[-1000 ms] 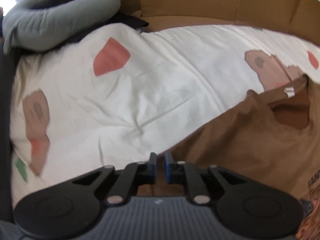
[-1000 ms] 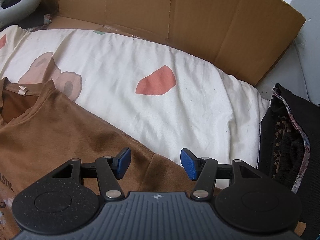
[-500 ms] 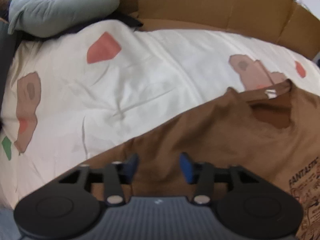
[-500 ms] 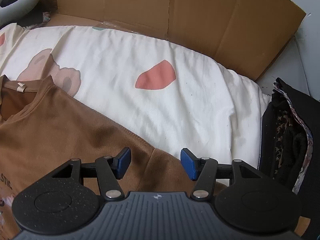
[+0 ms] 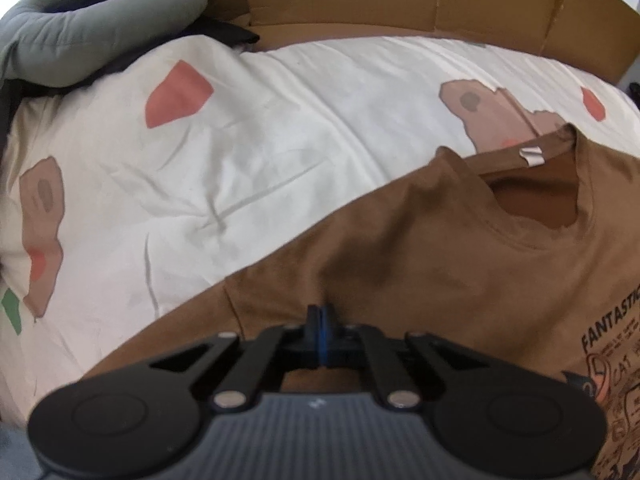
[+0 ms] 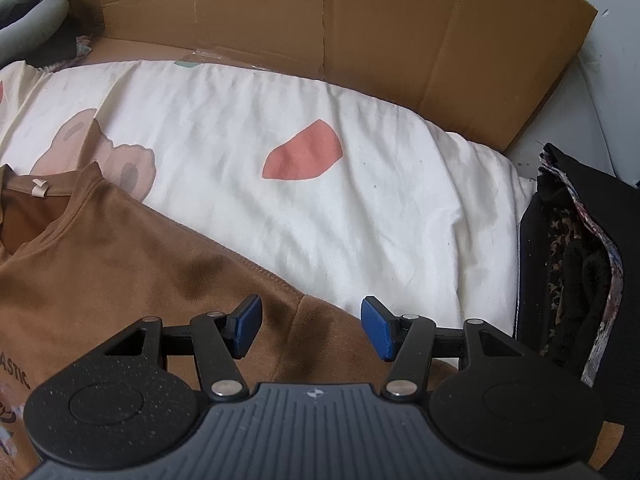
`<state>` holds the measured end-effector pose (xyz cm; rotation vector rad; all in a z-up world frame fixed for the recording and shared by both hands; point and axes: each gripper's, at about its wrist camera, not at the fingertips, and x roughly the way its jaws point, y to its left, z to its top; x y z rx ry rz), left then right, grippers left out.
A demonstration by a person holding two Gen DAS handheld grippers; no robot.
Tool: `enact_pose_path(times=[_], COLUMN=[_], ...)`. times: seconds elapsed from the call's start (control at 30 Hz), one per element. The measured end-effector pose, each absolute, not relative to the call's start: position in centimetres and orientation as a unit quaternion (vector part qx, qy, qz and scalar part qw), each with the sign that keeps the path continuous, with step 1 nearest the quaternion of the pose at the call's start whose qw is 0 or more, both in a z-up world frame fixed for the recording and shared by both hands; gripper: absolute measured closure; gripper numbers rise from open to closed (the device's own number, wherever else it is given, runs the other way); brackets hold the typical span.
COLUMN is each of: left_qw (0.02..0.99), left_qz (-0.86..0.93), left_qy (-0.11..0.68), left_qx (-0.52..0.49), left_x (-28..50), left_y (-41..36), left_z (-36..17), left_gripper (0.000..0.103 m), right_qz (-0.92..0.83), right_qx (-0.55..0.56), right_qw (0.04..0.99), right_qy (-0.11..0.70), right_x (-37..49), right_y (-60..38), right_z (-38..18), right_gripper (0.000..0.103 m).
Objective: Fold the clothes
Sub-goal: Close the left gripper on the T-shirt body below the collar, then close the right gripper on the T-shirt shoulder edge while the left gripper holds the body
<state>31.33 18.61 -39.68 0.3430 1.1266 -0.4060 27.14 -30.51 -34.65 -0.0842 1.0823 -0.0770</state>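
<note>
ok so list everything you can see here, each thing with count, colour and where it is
t-shirt: one, brown with a printed graphic, spread flat on the near part of the bedsheet, collar toward the cardboard
bedsheet: one, cream-white with pink, tan and green shapes, covering the work surface
cardboard panels: brown, standing along the far edge
neck pillow: one, grey-green, far left corner
dark clothes pile: black with a leopard-print layer, right edge
left hand-held gripper: one, black with blue pads, shut, pinching a fold of the t-shirt near its shoulder seam
right hand-held gripper: one, black with blue pads, open over the other shoulder seam
</note>
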Motion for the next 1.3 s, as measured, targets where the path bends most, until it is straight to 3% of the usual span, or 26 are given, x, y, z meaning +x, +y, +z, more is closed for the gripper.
enact_pose_path(times=[0.5,0.6,0.67,0.77,1.03,1.3], left_qw=[0.794,0.796,0.799,0.804,0.798,0.767], left_qz=[-0.189,-0.192,-0.194,-0.197,-0.199,-0.203], left_qy=[0.564,0.559,0.551,0.542,0.526,0.527], left_qx=[0.123,0.132,0.142,0.147,0.216,0.305], left_x=[30.4,30.3,30.1,30.0,32.2,35.7], left_y=[18.7,18.7,18.6,18.8,18.3,18.0], left_z=[-42.0,-41.4,-40.7,-39.3,-36.8,-37.9], left_gripper=[0.101,0.097,0.089,0.088,0.088,0.088], right_qz=[-0.03,-0.029,-0.028,-0.027,-0.02,-0.021], right_qx=[-0.042,-0.04,-0.041,-0.043,-0.05,-0.054], right_qw=[0.853,0.853,0.854,0.855,0.856,0.855], right_qy=[0.519,0.519,0.518,0.517,0.514,0.515], right_x=[26.9,26.9,26.9,27.0,27.1,27.3], right_y=[-30.3,-30.3,-30.3,-30.4,-30.2,-30.2], right_z=[-34.8,-34.8,-34.7,-34.6,-34.5,-34.7], right_gripper=[0.041,0.041,0.041,0.041,0.041,0.041])
